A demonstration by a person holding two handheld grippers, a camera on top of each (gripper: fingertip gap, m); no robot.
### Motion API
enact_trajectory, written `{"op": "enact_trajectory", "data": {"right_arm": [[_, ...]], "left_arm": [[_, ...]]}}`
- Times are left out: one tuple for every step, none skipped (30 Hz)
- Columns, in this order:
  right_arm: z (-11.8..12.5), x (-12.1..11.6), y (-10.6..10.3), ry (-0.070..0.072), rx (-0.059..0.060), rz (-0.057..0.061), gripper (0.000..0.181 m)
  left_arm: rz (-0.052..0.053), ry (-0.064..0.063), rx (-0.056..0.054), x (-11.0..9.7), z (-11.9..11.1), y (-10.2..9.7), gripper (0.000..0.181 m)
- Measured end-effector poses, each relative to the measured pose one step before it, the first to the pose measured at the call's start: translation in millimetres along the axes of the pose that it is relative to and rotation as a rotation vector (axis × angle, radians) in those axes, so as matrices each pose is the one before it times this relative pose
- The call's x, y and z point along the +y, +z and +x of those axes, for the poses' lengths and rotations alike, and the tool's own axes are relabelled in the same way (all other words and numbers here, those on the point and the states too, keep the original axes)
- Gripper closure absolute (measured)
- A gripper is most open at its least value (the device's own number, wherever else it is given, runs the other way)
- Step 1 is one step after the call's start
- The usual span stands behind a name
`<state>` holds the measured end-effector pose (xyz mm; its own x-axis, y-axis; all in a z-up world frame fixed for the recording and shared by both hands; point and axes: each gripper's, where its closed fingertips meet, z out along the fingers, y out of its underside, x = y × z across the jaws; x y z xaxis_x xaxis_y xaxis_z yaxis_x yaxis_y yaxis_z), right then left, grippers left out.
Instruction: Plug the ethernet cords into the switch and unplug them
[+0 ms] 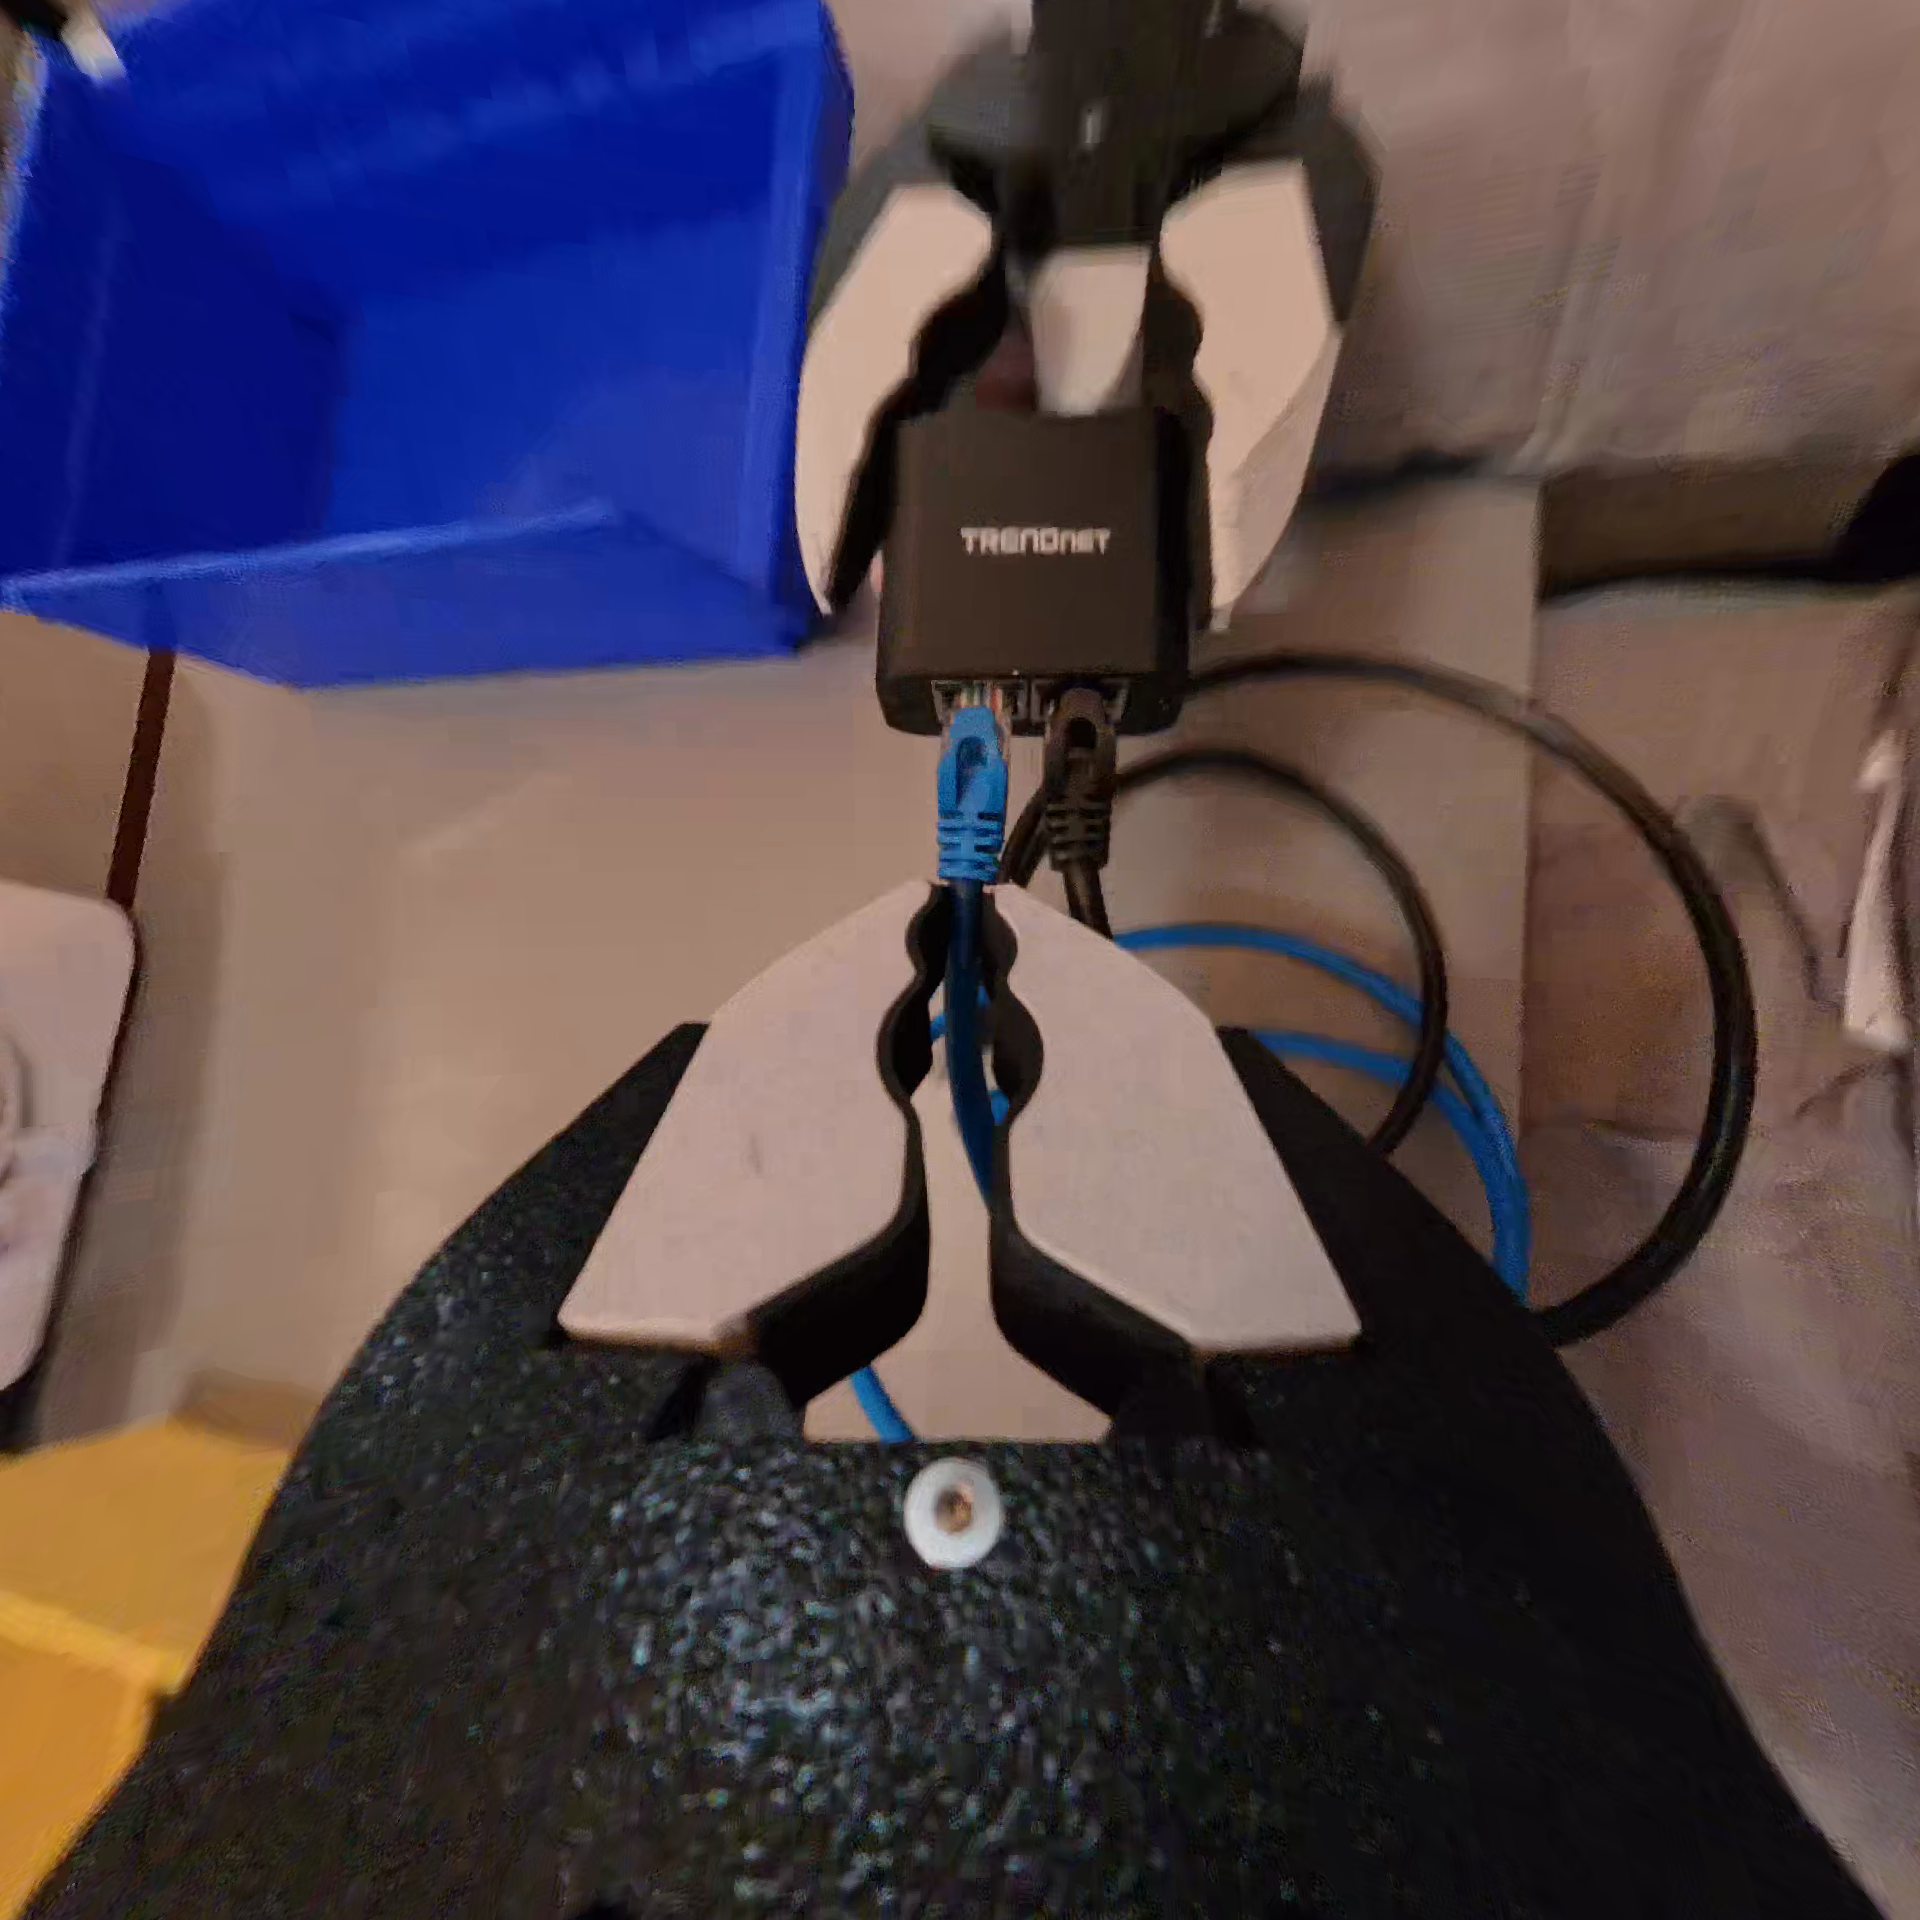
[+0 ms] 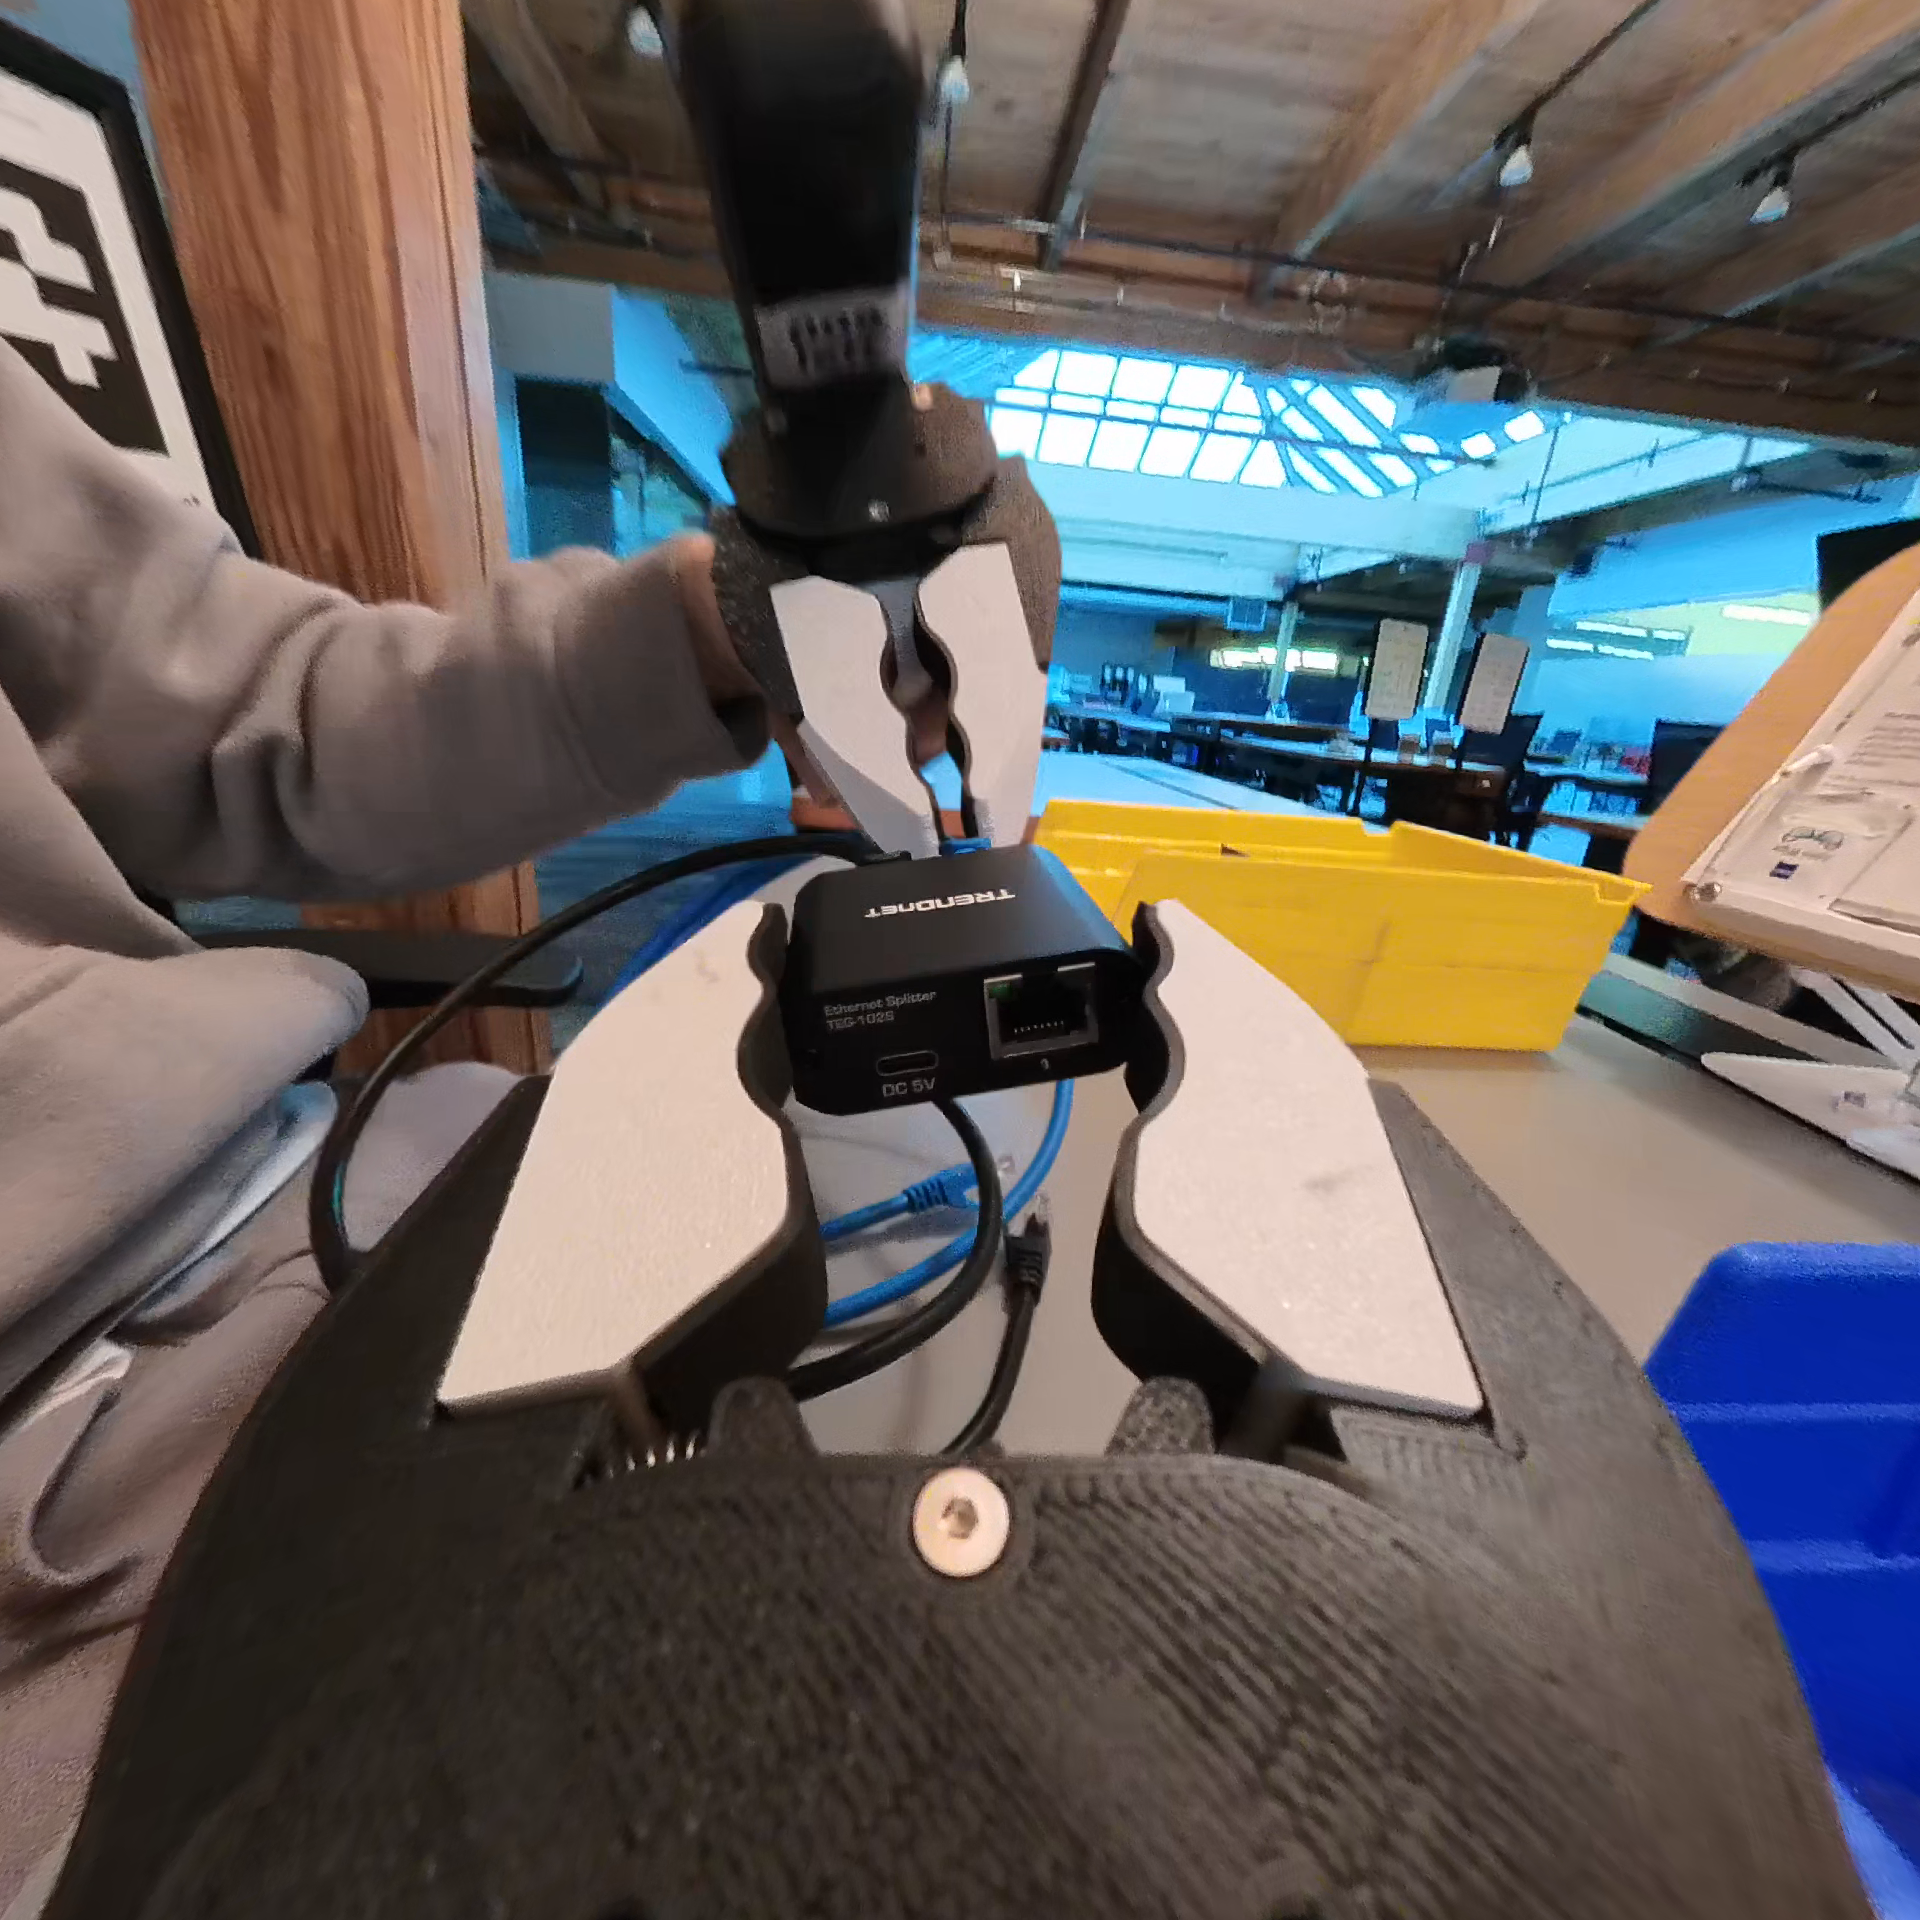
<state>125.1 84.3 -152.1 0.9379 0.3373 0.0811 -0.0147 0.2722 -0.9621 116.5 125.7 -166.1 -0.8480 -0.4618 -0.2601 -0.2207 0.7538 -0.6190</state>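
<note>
A small black switch (image 1: pixel 1039 561) is held off the table between the fingers of my right gripper (image 2: pixel 956 920), which is shut on its two sides. The switch (image 2: pixel 935 997) shows an empty port on the side facing the right wrist view. My left gripper (image 1: pixel 964 894) is shut on the blue ethernet cord (image 1: pixel 966 1039) just behind its plug (image 1: pixel 966 790). The plug's tip is at the switch's left port; I cannot tell how deep it sits. A black plug (image 1: pixel 1075 800) sits in the port beside it. The left gripper also shows in the right wrist view (image 2: pixel 951 831).
The cords' loose ends, a blue plug (image 2: pixel 935 1195) and a black plug (image 2: pixel 1029 1247), lie on the table (image 2: pixel 1558 1143) under the switch, among cord loops (image 1: pixel 1558 987). A blue bin (image 2: pixel 1787 1455) and a yellow bin (image 2: pixel 1351 935) flank the work area. A grey sleeve (image 2: pixel 312 675) is at left. My right fingertips sit around 5 cm from my left ones.
</note>
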Motion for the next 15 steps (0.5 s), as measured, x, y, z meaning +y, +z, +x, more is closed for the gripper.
{"op": "enact_trajectory", "data": {"right_arm": [[0.78,-2.08,-1.77,0.0021,0.004,0.0172,0.118],[1.02,-1.19,-1.17,0.0044,0.0047,0.0095,0.118],[-0.26,-0.24,-0.31,0.0029,-0.0049,0.002,0.118],[0.01,0.31,0.27,0.0016,-0.0012,-0.0028,0.118],[-0.14,0.35,0.29,0.0013,-0.0017,-0.003,0.118],[-1.04,0.43,0.35,-0.0012,-0.0079,-0.0036,0.118],[-0.62,0.41,0.45,-0.0023,-0.0032,-0.0041,0.118],[0.19,0.44,0.33,-0.0001,0.0014,-0.003,0.118],[-0.13,0.21,0.26,0.0007,-0.0018,-0.0022,0.118],[-0.48,0.11,0.19,0.0003,-0.0033,-0.0004,0.118],[-0.4,-0.28,-0.02,-0.0008,-0.0022,0.0017,0.118],[0.52,-0.17,-0.16,-0.0013,0.0049,0.0015,0.118],[0.06,-0.04,-0.01,-0.0021,0.0028,0.0007,0.118],[0.73,0.34,0.44,-0.0032,0.0083,-0.0038,0.118],[-0.13,0.89,0.96,0.0018,0.0006,-0.0077,0.117]], "left_arm": [[0.0936,-0.0353,0.0136,-4.83,-0.93,-1.15,0.176],[0.0759,-0.0271,0.0259,-2.32,1.05,-0.41,0.175],[0.0513,-0.0227,0.0206,1.09,0.92,-0.17,0.174],[0.0337,-0.0247,0.0083,2.17,-0.21,0.1,0.174],[0.0313,-0.0156,0.0074,1.44,0.59,0.07,0.173],[0.0278,-0.0082,0.0093,0.5,1.43,-0.44,0.171],[0.0226,-0.0078,-0.0046,0.04,-0.55,-0.47,0.168],[0.0081,-0.0092,-0.011,0.96,-1.88,-0.24,0.166],[-0.0017,-0.0028,0.0059,1.29,0.3,0.36,0.166],[0.0045,0.0091,0.0153,0.08,1.89,0.49,0.174],[-0.0022,0.0099,-0.0045,0.13,-0.43,0.53,0.176],[-0.0075,0.0123,-0.0066,0.04,-0.58,0.4,0.176],[-0.0073,0.0175,-0.0079,-0.55,-0.25,-0.3,0.176],[-0.013,0.0192,-0.0145,-0.49,-0.33,-0.56,0.177],[-0.0269,0.0309,-0.0128,1.08,0.56,-0.58,0.177]]}}
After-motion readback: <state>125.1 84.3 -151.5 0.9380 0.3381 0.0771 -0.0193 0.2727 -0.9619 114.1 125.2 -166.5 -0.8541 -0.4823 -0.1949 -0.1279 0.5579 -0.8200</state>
